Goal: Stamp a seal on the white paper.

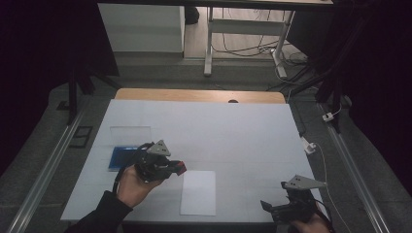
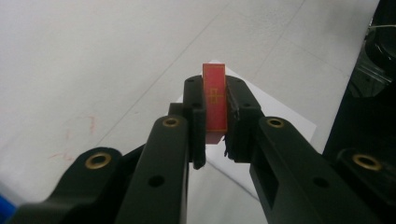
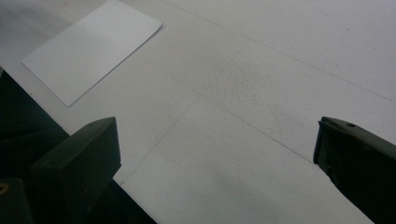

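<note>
- High view: a person stands at the near side of a white table (image 1: 233, 126), forearms coming in from below; the left hand (image 1: 130, 187) holds the left gripper (image 1: 179, 168) over the table's left-centre, a grey three-cornered plate on top of it
- The left gripper's jaws are clenched on a small red card (image 1: 181, 167), which sticks out at the tip toward the right; it is held up off the table
- Left gripper view: the red card (image 2: 215, 100) stands on edge between the two black jaws, gripped on both flat faces; a thin yellow line pattern shows on its face; its top rises just above the jaw tips
- A white sheet of paper (image 1: 198, 192) lies flat near the table's front edge, just right of and below the left gripper; in the left gripper view it lies under the jaws
- A blue flat pad (image 1: 121, 156) lies on the table's left part, partly behind the left gripper; a clear rectangular plate (image 1: 130, 133) lies just beyond it
- The right gripper (image 1: 272, 208) sits at the front right corner of the table, well apart from the left
- Right gripper view: its jaws stand wide apart, released, nothing between them; the white sheet of paper (image 3: 91, 49) lies at upper left
</note>
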### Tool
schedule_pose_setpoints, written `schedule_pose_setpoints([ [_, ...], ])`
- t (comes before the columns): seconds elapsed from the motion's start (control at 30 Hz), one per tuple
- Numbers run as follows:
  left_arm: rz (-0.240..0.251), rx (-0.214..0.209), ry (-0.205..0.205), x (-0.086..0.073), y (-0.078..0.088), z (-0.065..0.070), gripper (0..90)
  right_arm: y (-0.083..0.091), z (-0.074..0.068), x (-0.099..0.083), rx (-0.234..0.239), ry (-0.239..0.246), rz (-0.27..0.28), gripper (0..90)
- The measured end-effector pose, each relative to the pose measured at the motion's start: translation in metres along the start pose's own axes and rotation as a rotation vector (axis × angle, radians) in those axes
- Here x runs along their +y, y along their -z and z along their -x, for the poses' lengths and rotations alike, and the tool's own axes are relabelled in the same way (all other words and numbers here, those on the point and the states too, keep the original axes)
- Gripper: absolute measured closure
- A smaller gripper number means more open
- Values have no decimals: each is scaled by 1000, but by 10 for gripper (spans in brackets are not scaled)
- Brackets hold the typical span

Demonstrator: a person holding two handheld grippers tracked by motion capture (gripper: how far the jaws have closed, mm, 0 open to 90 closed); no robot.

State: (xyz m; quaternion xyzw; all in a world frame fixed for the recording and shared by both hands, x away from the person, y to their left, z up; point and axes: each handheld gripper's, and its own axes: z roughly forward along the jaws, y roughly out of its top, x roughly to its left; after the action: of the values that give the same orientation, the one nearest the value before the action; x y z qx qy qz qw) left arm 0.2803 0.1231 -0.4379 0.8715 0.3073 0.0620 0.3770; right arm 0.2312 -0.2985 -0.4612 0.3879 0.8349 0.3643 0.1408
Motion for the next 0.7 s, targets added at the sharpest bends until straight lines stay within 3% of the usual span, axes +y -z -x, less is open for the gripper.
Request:
schedule_pose_setpoints([
  [0.5, -42, -55, -51, 12, -27, 19, 798, 0, 0, 0, 2, 2, 0, 9],
  [0.7, -68, -59, -74, 11, -38, 25, 799, 0, 0, 0, 2, 2, 0, 9],
])
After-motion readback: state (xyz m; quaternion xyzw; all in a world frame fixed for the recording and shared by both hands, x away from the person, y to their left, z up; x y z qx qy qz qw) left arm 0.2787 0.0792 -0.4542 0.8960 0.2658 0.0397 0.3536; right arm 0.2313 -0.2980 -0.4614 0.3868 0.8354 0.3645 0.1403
